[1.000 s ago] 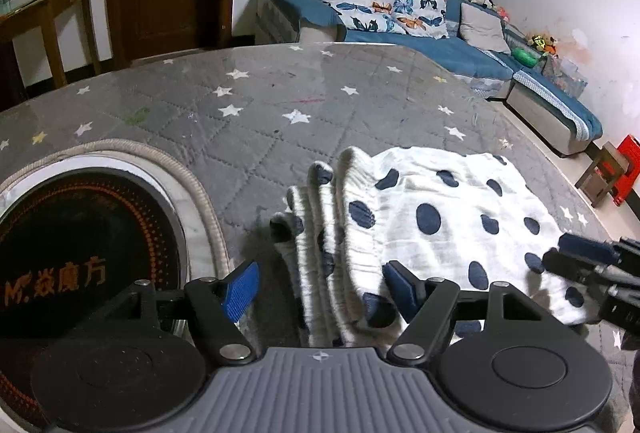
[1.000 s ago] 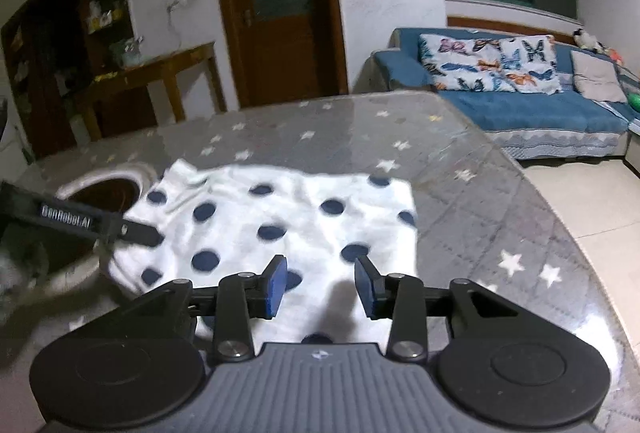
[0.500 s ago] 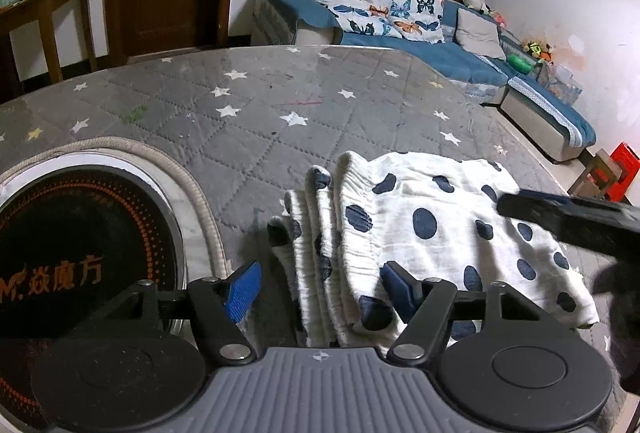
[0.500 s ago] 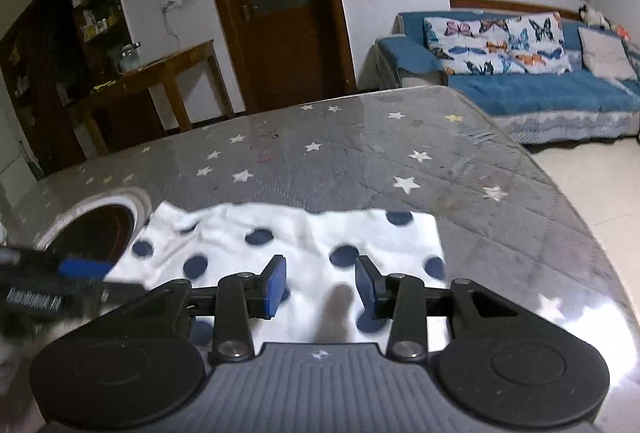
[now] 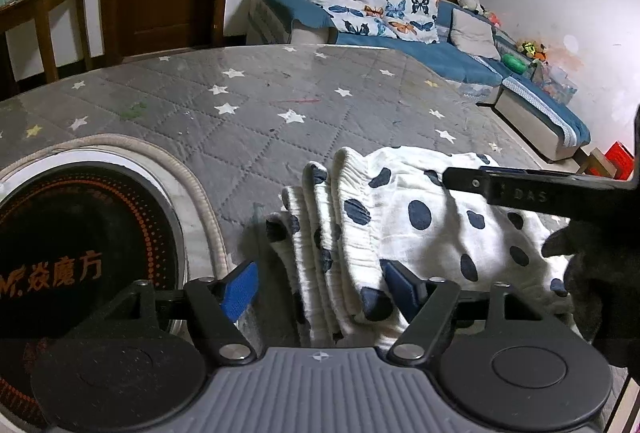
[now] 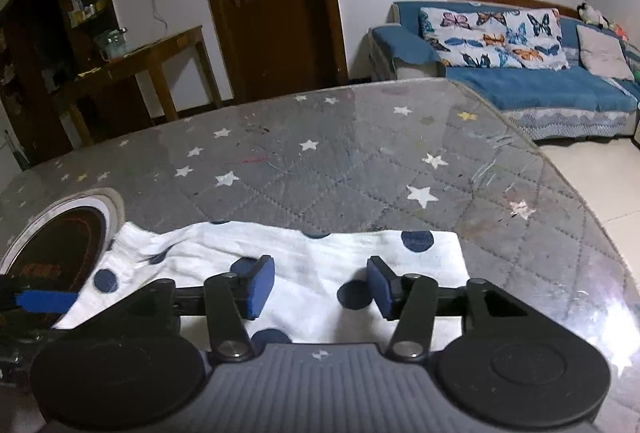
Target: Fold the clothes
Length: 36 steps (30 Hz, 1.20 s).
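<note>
**Both claws open over a part-folded spotted garment**

Left wrist view: the left claw (image 5: 320,287) sits low in the frame with its jaws well apart; its blue pads straddle the gathered, ribbed edge of the white garment with navy dots (image 5: 420,209), and the right-hand pad lies against or just over the cloth while the left-hand pad hangs clear of it above the grey quilted bench (image 5: 248,101); nothing is pinched, so it reads as a claw posed to take that bunched edge, not one holding it. The garment lies in the centre and lower right of the frame, stacked in several layers at its left edge, which suggests at least one fold is already made; it sits just right of the round black cooktop (image 5: 80,233) let into the bench. The right claw (image 5: 520,185) reaches in from the right edge, above the cloth.

Right wrist view: the right claw (image 6: 320,283) has just been opening; its pads stand apart above the garment (image 6: 304,265) with cloth showing flat beneath the gap and nothing gripped, as though a fold were just laid down. The garment spreads as a wide band across the lower middle of the frame, its left end close to the cooktop (image 6: 60,245); a blue pad of the left claw (image 6: 44,301) shows at the lower left edge.
</note>
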### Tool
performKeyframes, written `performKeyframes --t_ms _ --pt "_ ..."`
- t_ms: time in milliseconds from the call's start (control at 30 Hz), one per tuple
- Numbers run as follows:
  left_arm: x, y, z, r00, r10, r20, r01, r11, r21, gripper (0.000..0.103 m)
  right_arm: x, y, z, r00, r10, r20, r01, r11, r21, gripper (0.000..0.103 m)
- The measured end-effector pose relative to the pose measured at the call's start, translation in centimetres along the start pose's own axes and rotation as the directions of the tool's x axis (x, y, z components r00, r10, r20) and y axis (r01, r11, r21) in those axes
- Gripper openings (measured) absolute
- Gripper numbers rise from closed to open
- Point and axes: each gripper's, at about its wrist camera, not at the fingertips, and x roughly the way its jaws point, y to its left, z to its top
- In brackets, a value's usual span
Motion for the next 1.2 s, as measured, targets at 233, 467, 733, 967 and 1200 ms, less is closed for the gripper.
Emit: performKeyframes --t_ms 233,467,733,967,1200 --pt "-1.4 -0.6 -1.0 1.0 -0.002 0.025 0.001 1.0 0.03 0.089 -2.4 0.6 -2.2 1.0 0.004 -0.003 -0.004 1.0 -0.018 0.079" --pt "-2.5 -1.1 -2.4 0.998 -0.016 0.053 0.012 0.998 0.063 0.103 -4.7 1.9 -5.2 1.0 0.009 0.003 -0.009 0.998 -0.056 0.083" --pt "-3.4 -1.2 -4.1 0.998 -0.015 0.068 0.009 0.996 0.088 0.103 -6.9 3.3 -7.8 0.998 -0.025 0.052 0.028 0.998 -0.063 0.098" --pt "-4.7 -1.3 -5.1 0.995 -0.005 0.096 -0.003 0.996 0.086 0.103 -9.0 4.3 -9.9 0.99 -0.079 0.116 0.088 0.993 -0.075 0.103" --pt "-5.8 -2.0 -6.7 0.993 -0.004 0.119 -0.01 0.994 0.109 0.103 -10.3 5.3 -11.2 0.98 -0.125 0.157 0.133 0.99 -0.043 0.103"
